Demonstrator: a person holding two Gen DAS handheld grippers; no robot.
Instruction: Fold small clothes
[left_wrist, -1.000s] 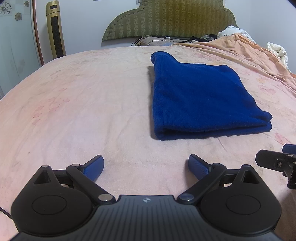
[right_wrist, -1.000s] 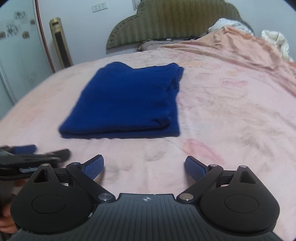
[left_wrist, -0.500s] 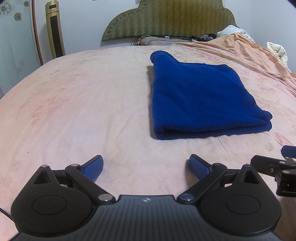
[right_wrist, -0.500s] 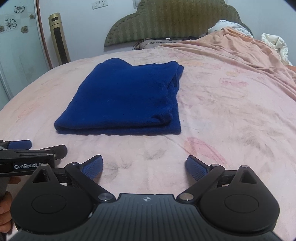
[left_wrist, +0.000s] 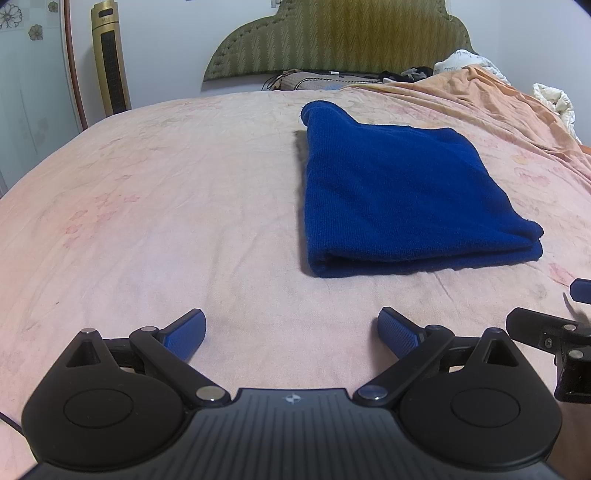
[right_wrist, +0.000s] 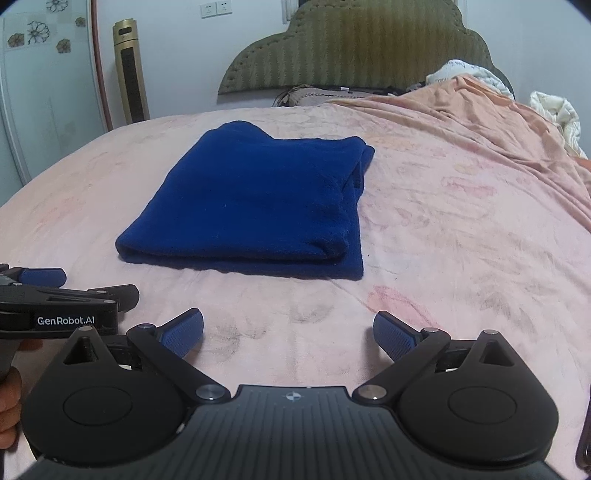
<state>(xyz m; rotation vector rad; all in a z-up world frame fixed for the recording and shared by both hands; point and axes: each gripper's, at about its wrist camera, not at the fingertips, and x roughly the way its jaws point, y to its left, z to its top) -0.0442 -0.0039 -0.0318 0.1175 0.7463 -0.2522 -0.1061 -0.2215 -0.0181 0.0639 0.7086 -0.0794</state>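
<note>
Both claws gape wide with nothing between their blue pads: the left gripper (left_wrist: 291, 334) and the right gripper (right_wrist: 289, 332) hover side by side low over the pink bedsheet (left_wrist: 155, 221), clear of the cloth. Just beyond them lies the blue garment (left_wrist: 399, 199), folded into a neat rectangle flat on the sheet, its folded edge facing the grippers. Farther back an orange blanket (right_wrist: 480, 110) bunches up beneath the green headboard (right_wrist: 362, 48)

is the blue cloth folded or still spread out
Folded. The dark blue knit cloth lies on the pink bedsheet as a neat rectangle, with stacked layers showing along its near edge.
</note>
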